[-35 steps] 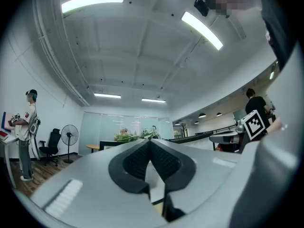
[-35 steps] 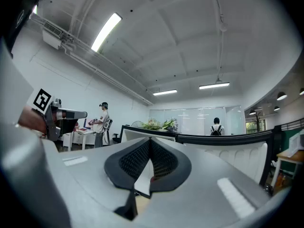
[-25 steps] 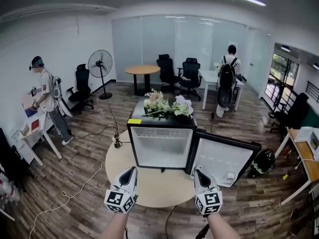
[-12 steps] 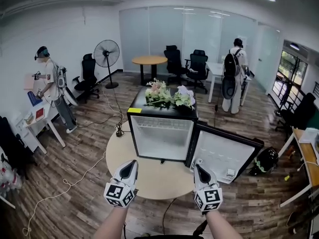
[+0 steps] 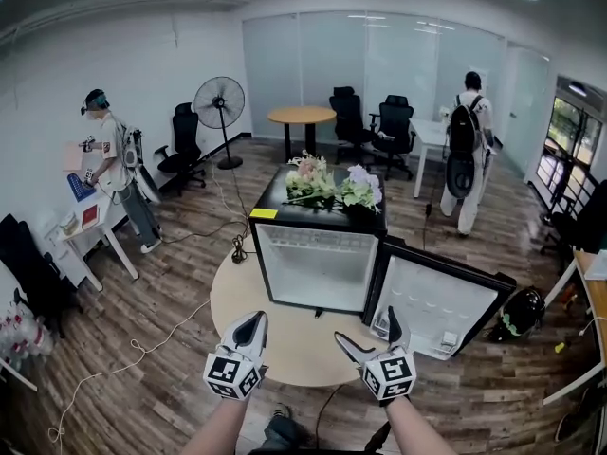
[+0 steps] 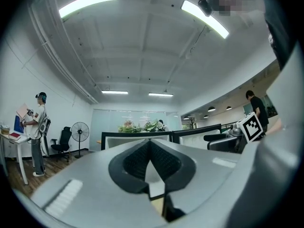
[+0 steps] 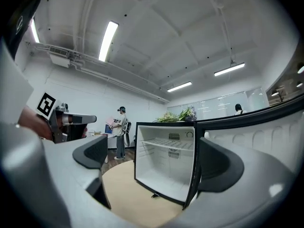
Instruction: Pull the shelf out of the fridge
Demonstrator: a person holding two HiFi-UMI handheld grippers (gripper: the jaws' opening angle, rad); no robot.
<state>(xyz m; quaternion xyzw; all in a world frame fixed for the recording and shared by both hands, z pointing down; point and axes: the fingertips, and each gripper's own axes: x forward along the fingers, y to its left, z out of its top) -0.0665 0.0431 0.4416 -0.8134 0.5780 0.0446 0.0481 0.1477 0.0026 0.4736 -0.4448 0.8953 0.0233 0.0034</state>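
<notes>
A: Gripper state?

B: Left gripper — jaws are seen pressed together, nothing gripped. Right gripper — jaws are opening and spread wide, nothing caught between them.

A: Shelf?

B: The shelf is seated in the upper part of the fridge, untouched. The door is swung open to the right. The fridge is set on the round table. Both grippers are held apart from it, over the table's near edge.

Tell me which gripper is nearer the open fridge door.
Right. The right gripper, jaws opening with nothing between them, hovers just before the fridge door at its lower corner; the left gripper hangs farther left, before the fridge and its left edge.
</notes>
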